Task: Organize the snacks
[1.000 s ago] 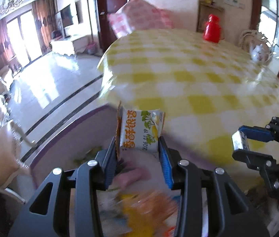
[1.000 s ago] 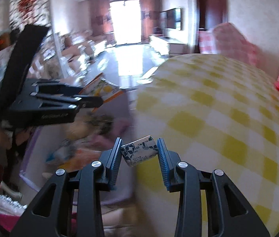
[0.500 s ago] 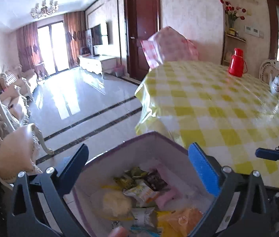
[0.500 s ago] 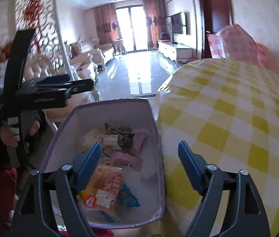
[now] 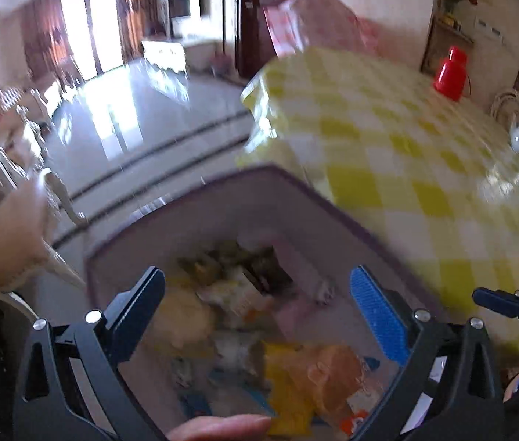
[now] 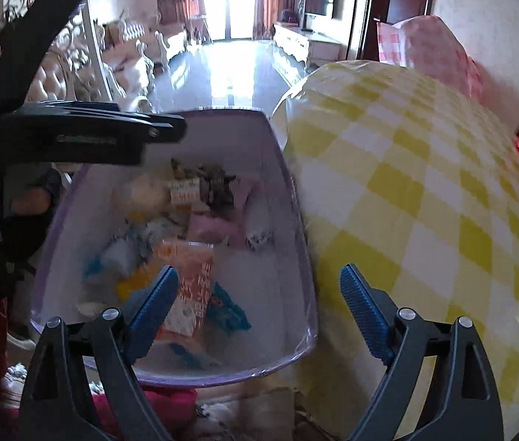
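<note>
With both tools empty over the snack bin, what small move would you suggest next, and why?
Probably lift both away and turn toward the table. The left tool and right tool have just opened with nothing between them, and the packets lie in the bin.

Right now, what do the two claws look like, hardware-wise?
Both match: the left claw and right claw have black angular frames with triangular cutouts, silver screws at the joints and blue ribbed pads on each finger. The right wrist view shows faint embossed lettering on the left claw's side, unreadable.

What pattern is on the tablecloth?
Yellow and white checks on the tablecloth, clearest in the right wrist view.
</note>
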A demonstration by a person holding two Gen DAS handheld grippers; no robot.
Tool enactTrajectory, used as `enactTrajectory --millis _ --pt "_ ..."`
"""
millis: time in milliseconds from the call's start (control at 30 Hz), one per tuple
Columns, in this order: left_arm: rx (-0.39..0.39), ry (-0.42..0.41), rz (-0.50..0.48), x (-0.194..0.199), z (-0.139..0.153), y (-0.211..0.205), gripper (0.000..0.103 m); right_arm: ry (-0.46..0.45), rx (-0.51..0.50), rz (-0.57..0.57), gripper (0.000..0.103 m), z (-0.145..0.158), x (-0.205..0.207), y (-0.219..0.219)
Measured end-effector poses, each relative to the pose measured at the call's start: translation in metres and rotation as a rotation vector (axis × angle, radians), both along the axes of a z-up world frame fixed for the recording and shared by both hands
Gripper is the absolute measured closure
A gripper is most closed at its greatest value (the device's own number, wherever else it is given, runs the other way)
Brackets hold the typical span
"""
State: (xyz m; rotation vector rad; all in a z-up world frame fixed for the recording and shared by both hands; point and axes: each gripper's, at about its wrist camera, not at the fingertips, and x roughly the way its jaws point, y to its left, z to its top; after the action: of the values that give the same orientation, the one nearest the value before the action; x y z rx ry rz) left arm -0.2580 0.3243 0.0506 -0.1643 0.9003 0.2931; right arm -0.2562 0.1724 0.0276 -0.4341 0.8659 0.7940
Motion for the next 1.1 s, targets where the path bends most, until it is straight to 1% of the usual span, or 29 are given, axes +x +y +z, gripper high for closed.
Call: enactTrajectory --millis 33,100,200,233,400,600,1100 --pt "0.001 0.032 -0.003 0.004 -0.007 -0.002 0.002 0.007 -0.012 0.000 0.016 -0.003 0.002 0.001" --pt "-0.005 0.067 -0.003 0.007 -0.019 -0.004 0.002 0.024 -0.045 -0.011 0.016 -0.012 0.004 0.001" --pt "-0.020 0.100 -0.002 0.009 -0.030 -0.003 0.002 0.048 -0.059 -0.021 0.016 -0.018 0.007 0.001" --pt "-0.020 0.109 -0.001 0.009 -0.032 -0.003 0.002 0.043 -0.058 -0.022 0.016 -0.018 0.006 0.001" --pt "-0.019 0.117 -0.002 0.008 -0.035 -0.002 0.002 0.056 -0.054 -0.017 0.016 -0.021 0.007 0.001" --pt "-0.015 0.122 0.001 0.009 -0.033 0.000 0.002 0.057 -0.013 0.007 0.016 -0.016 0.003 0.000" --pt "-0.006 0.130 -0.004 0.011 -0.035 0.000 0.002 0.067 -0.015 0.015 0.016 -0.018 0.002 0.003"
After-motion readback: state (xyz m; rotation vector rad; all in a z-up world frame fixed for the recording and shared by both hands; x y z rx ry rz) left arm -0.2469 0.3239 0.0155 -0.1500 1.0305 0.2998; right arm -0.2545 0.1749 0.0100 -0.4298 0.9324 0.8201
